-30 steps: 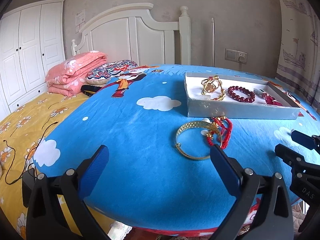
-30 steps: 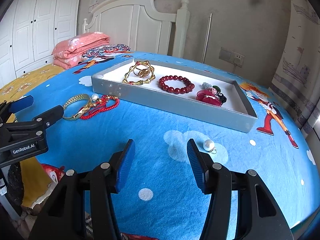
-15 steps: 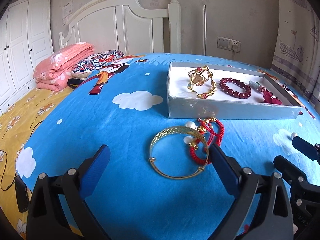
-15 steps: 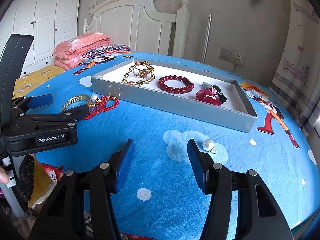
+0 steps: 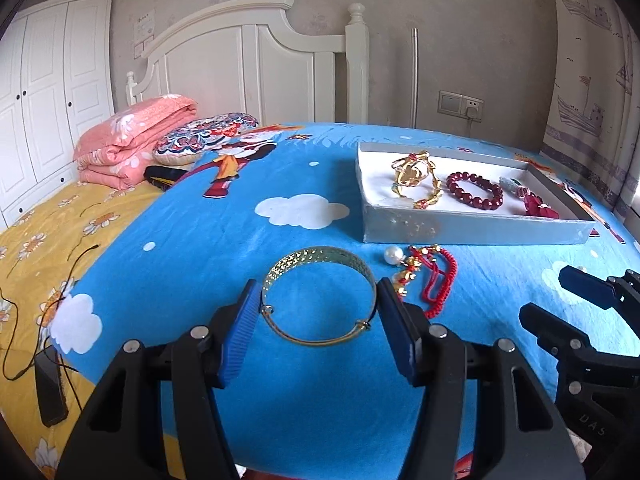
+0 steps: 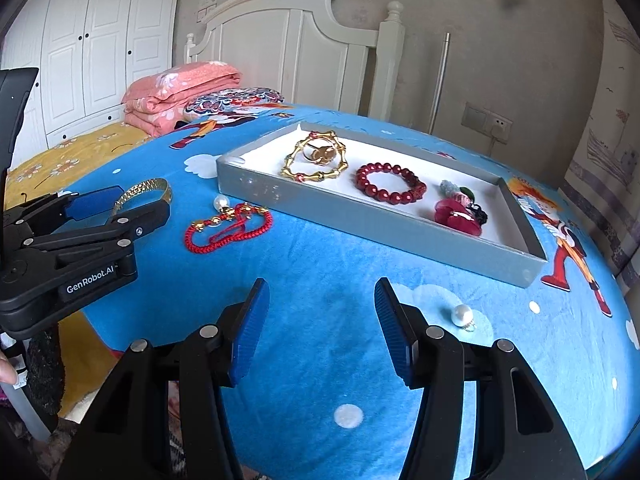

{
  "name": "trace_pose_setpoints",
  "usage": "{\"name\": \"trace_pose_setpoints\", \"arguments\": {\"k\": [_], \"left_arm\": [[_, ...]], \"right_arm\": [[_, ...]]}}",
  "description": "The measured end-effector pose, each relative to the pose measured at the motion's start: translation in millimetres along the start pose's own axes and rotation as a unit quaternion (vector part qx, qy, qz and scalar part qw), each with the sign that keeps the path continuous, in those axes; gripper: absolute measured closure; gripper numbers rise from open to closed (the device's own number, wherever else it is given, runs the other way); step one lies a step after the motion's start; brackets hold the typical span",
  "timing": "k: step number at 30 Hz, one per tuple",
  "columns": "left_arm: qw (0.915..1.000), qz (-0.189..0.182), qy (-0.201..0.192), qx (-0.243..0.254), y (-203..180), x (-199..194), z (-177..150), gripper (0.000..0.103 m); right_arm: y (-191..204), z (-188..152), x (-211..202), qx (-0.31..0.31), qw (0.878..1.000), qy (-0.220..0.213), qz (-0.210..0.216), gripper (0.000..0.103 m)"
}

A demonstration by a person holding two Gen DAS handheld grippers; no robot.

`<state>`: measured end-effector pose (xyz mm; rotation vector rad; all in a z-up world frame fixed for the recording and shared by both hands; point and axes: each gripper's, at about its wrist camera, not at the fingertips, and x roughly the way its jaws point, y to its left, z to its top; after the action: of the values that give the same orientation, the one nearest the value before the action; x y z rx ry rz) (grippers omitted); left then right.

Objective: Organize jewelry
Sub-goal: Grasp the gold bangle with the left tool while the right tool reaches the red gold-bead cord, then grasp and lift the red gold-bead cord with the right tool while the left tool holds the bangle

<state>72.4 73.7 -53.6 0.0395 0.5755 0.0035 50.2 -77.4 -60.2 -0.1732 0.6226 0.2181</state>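
Gold is what sits between the blue pads of my left gripper [image 5: 318, 312]: a thin gold bangle [image 5: 320, 296] lying flat on the blue blanket [image 5: 200, 248], its two sides right at the inner faces of the pads. The jaws are closing on it, and I cannot tell whether the pads press on it yet or only reach it. Just past my right-hand pad lies a red cord bracelet [image 5: 436, 280] with gold beads, and beside it a small pearl [image 5: 393, 255]. Farther ahead and to the right stands a grey tray [image 5: 472, 230] that holds a gold chain bracelet [image 5: 416, 178], a dark red bead bracelet [image 5: 474, 190] and a red hair tie [image 5: 538, 206]. My right gripper [image 6: 320, 330] hovers over bare blanket with its jaws apart and nothing between them; a second pearl [image 6: 461, 314] lies just to the right of its right finger, apart from it.
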Motion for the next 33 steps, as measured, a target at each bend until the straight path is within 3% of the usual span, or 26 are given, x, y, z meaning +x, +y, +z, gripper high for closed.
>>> {"name": "trace_pose_setpoints", "arguments": {"k": [7,18,27,29,33], "left_arm": [[0.9995,0.029,0.004,-0.008,24,-1,-12,0.045],[0.9996,0.028,0.002,0.001,26,-2,-21,0.045],[0.9996,0.029,0.002,0.003,25,-3,-23,0.045],[0.9996,0.029,0.002,0.003,24,-2,-22,0.045],[0.9996,0.029,0.002,0.003,24,-3,-22,0.045]], "right_arm": [[17,15,10,0.004,1.000,0.009,0.007,0.051],[39,36,38,0.017,0.999,0.045,-0.002,0.051],[26,33,40,0.024,0.998,0.056,-0.010,0.051],[23,32,38,0.026,0.998,0.056,-0.008,0.058],[17,27,33,0.025,0.998,0.056,-0.003,0.084]]}}
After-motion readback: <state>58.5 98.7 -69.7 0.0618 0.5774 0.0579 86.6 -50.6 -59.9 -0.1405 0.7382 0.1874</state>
